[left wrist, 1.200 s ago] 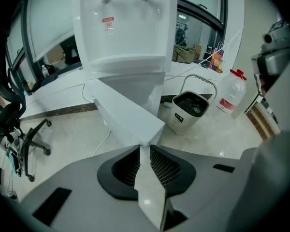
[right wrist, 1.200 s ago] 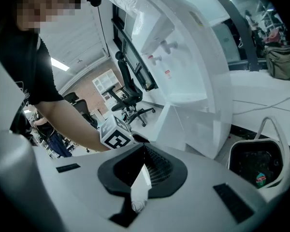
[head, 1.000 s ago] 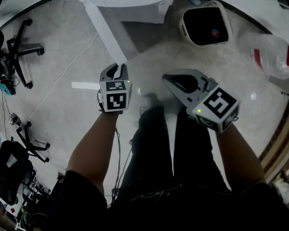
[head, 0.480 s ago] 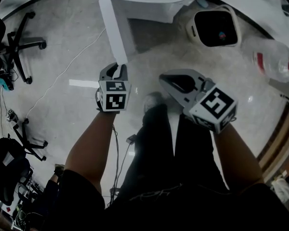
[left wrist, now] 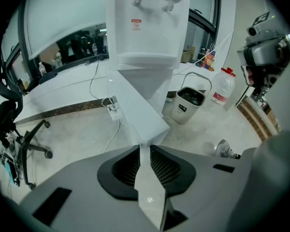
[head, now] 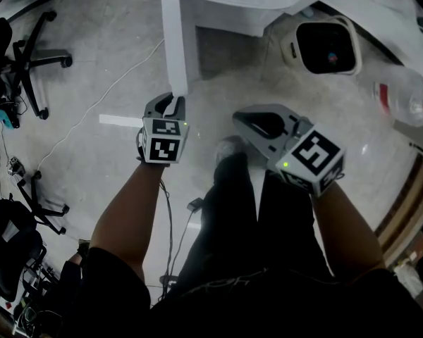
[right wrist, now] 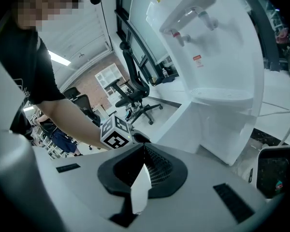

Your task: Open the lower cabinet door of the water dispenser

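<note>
Left gripper [head: 170,105]: jaws pinched on the free edge of the lower cabinet door [head: 173,42]. In the left gripper view the white panel runs straight into the ribbed pads. The door is swung well out from the front of the water dispenser [left wrist: 147,28], hinged at its base section, with the cabinet opening dark behind it.

Right gripper [right wrist: 144,151]: jaws pressed together on nothing, hovering in front of the dispenser, off to the side away from the door.

Judged status: door mostly open; the remaining swing is small.

Risks from here:
- The pinch is only on the thin edge. If you pull in a straight line instead of following the hinge arc, the panel can twist out of the pads.
- Pulling outward past the hinge's limit may strain the hinge or drag the dispenser forward.
- A floor cable [head: 106,94] lies on the door's side of the dispenser; watch your footing there.
- Letting go abruptly may let the door swing back.
</note>
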